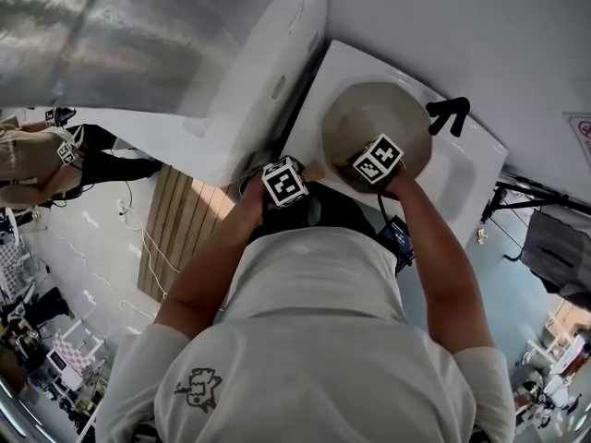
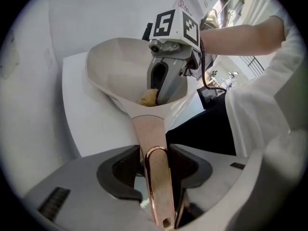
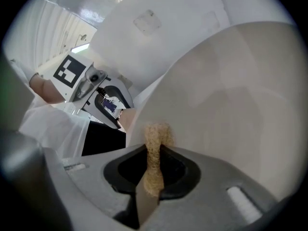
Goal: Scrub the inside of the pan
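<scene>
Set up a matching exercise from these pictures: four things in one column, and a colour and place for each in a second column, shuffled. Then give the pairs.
Things
1. pan handle
2. sponge
3. faucet
4. pan

Colour and place
A. black, at the edge of the sink
B. tan, clamped in the right tool
C. copper-coloured, between the jaws of the left tool
D. beige inside, over the white sink

Pairs: 1-C, 2-B, 3-A, 4-D
</scene>
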`<act>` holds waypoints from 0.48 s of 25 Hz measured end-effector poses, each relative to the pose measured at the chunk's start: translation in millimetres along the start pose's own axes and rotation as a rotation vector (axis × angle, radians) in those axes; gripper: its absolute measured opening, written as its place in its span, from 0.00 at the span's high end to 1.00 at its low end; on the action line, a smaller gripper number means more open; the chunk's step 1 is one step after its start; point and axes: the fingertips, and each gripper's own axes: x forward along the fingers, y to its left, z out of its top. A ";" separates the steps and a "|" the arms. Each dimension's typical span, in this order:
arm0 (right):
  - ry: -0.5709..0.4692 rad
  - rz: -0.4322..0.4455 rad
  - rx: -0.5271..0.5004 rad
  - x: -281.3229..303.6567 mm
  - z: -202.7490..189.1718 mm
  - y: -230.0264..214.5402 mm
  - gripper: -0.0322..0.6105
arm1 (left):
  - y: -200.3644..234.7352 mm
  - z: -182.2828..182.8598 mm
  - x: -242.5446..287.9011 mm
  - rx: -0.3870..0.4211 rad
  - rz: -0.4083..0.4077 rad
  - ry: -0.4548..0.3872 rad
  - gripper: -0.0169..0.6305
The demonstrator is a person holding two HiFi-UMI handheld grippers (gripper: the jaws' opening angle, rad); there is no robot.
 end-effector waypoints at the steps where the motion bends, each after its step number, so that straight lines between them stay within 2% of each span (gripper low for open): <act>1: -0.027 -0.010 0.016 -3.2 2.5 -0.5 0.85 | 1.4 0.7 -2.7 0.019 0.003 0.006 0.69; 6: -0.159 -0.050 0.090 -21.9 11.6 5.4 0.85 | -0.4 3.9 -18.2 0.117 0.031 0.027 0.69; 9: -0.254 -0.079 0.115 -39.9 24.3 13.6 0.85 | 0.3 8.8 -28.2 0.145 0.036 0.023 0.69; 12: -0.297 -0.112 0.119 -49.7 28.1 18.1 0.85 | 2.9 16.7 -39.8 0.161 0.044 0.005 0.69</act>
